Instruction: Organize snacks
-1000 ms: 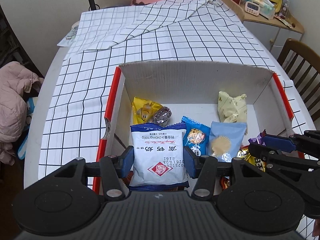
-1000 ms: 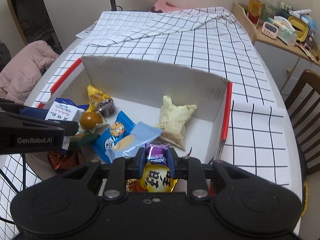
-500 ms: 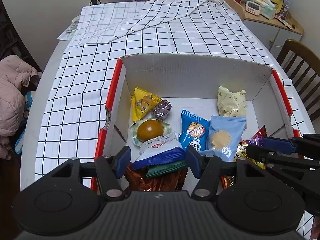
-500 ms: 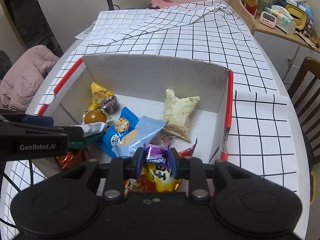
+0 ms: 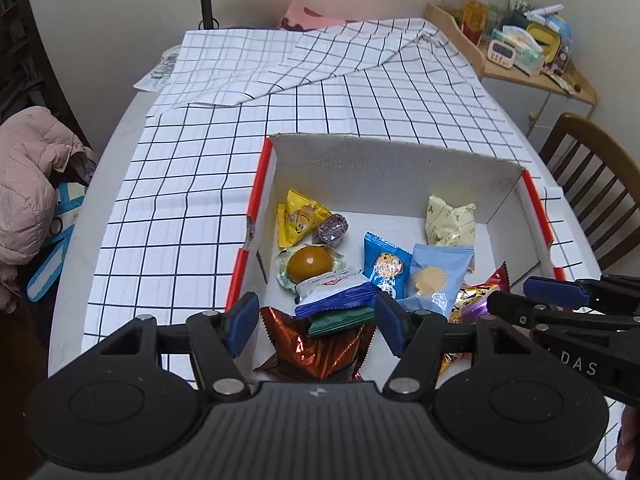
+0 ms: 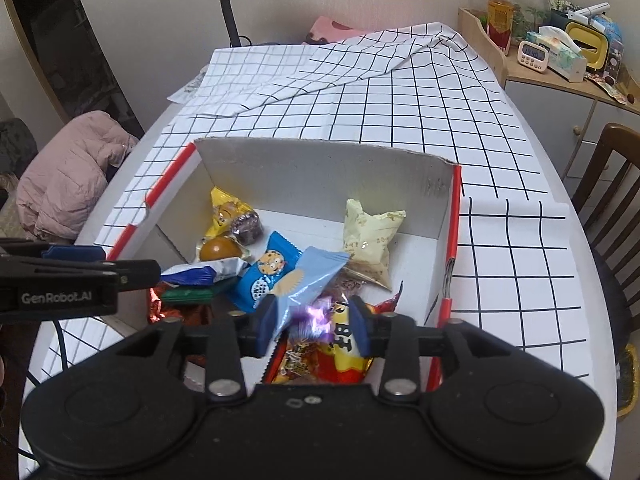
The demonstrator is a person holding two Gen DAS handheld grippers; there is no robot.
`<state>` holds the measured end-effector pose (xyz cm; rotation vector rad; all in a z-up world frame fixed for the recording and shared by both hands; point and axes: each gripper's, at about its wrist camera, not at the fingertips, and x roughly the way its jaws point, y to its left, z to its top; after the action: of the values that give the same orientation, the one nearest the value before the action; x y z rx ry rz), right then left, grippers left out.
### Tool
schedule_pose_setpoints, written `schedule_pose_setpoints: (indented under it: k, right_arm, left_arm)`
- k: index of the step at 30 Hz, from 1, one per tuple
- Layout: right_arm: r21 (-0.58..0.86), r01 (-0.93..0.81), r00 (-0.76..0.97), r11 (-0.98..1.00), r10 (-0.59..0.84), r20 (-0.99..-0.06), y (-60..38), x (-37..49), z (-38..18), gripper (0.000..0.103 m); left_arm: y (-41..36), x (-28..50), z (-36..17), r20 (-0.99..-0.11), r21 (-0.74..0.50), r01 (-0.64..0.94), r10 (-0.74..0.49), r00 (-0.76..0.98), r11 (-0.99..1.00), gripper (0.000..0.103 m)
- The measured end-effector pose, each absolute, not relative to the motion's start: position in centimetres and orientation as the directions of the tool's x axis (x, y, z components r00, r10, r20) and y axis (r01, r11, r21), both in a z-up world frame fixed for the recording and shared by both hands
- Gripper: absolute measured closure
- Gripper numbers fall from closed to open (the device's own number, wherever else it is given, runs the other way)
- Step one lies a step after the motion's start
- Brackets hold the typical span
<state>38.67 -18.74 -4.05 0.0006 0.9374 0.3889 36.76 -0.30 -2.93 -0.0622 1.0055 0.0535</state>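
Currently both my tongs hover over the near end of the cardboard box (image 5: 392, 168); left tongs (image 5: 316, 320) opening, white-and-blue packet (image 5: 336, 290) lying free beneath; right tongs (image 6: 314, 326) opening, blurred purple packet (image 6: 314, 318) between them, unpressed.

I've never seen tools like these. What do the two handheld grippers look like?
Both are matte black plastic. The left gripper and right gripper each have two round discs on the body, silver screws at the joints and blue pads on the fingers. White "GenRobot.AI" lettering marks the left one's side.
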Motion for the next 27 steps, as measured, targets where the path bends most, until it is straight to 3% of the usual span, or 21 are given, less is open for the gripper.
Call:
schedule_pose_setpoints:
  k: [1,3,10,27]
  right_arm:
    - [0.172,-0.328,0.529,0.929,0.331,-0.781,-18.7,38.5,-3.9,0.044]
    - [0.167,-0.331,0.542,0.929,0.331,-0.772,-18.6,38.0,-3.4,0.011]
    - [0.160,-0.343,0.590,0.926,0.345,-0.730,-18.8,35.6,-1.1,0.002]
    - [0.178,-0.414,0.660,0.893,0.429,-0.617,-20.0,27.4,3.4,0.001]
  left_arm:
    - [-0.2,36.5,-2.7,-0.842,-0.030,-0.075,0.015,0.539,0.997,0.040]
    - [0.0,35.9,-2.3,-0.837,-0.035,-0.074,0.011,0.547,0.997,0.040]
    - [0.5,33.1,-0.4,-0.807,-0.058,-0.061,-0.011,0.590,0.996,0.040]
    - [0.0,24.8,3.7,-0.715,-0.072,0.002,-0.053,0.697,0.997,0.040]
